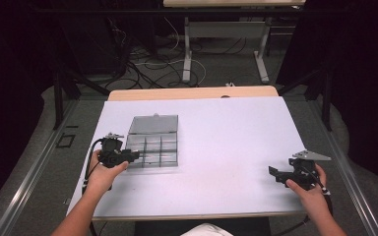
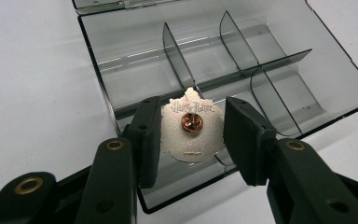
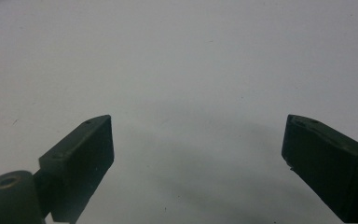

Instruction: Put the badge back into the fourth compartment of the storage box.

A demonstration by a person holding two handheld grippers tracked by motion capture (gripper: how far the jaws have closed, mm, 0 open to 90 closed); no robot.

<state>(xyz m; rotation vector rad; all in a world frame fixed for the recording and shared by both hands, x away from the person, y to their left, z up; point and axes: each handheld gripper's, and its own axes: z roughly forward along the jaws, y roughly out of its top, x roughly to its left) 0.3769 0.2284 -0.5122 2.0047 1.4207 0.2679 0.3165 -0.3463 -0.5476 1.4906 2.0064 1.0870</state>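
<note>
— The left gripper (image 2: 192,133)?
— Clenched on a shield-shaped pin badge (image 2: 193,125), back side showing, at the centre of its own view, above the near edge of the clear divided box (image 2: 121,70). From above, that box (image 1: 152,142) lay left of centre on the white table (image 1: 236,147).
— And the right gripper (image 3: 198,154)?
— Released, jaws wide over bare tabletop, at the lower right of the high view (image 1: 274,173).

Glossy smoky plastic organiser box (image 2: 121,79); grainy silvery metal pin (image 2: 193,126) (coppery clutch).
</note>
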